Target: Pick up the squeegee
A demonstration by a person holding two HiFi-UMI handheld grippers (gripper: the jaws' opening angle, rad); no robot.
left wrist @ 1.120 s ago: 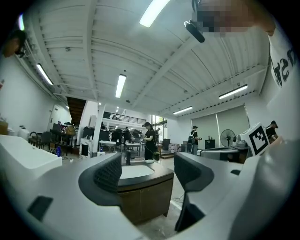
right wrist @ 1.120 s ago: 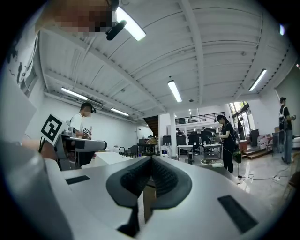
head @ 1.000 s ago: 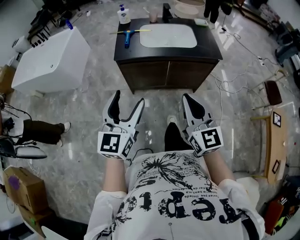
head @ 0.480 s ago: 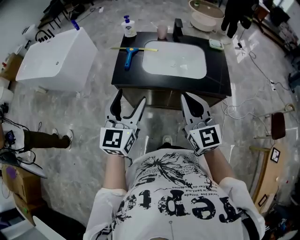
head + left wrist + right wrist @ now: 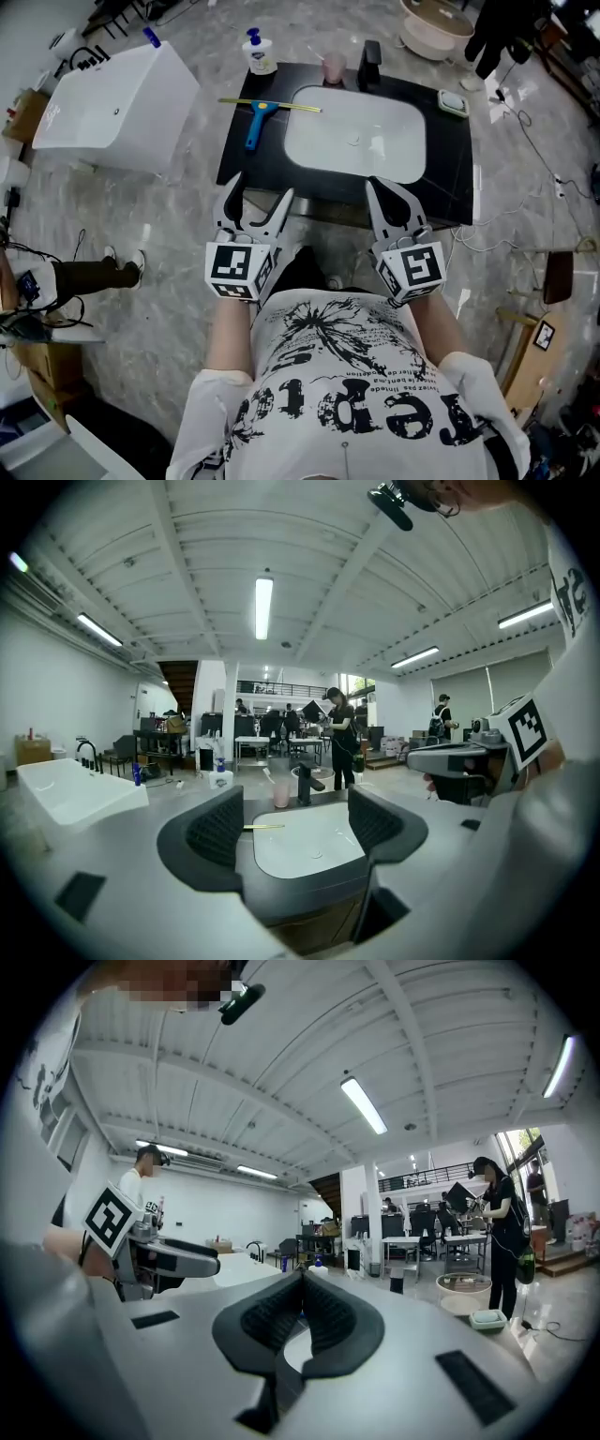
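Change since half a second ago: the black vanity counter point(image 5: 242, 161) sits lower and nearer in the head view. The tips of both grippers now come up to its front edge; before, they were in front of the cabinet doors.
Unchanged: the squeegee point(image 5: 255, 125) lies at the same place on the counter. The left jaws are as wide as before and the right jaws as tight as before.
Left gripper point(image 5: 258, 195): held low before the person's chest, pointing forward to the counter. Its jaws stand wide apart with nothing between them. In the left gripper view the yellow blade shows far behind the gap.
Right gripper point(image 5: 375, 187): held beside the left one at the same height. Its jaws are pressed together and grip nothing.
Squeegee place: flat on the counter top, to the left of the white sink basin point(image 5: 356, 141), untouched and well apart from both grippers. The blue handle points toward the person and the yellow blade lies across the far end.
Counter: at the back edge stand a soap bottle point(image 5: 260, 54), a pink cup point(image 5: 334, 67) and a black faucet point(image 5: 371, 53).
Room: grey marble floor point(image 5: 141, 234), with a white bathtub point(image 5: 112, 103) to the left of the vanity. The gripper views show a big hall with ceiling lamps and some people standing far behind.
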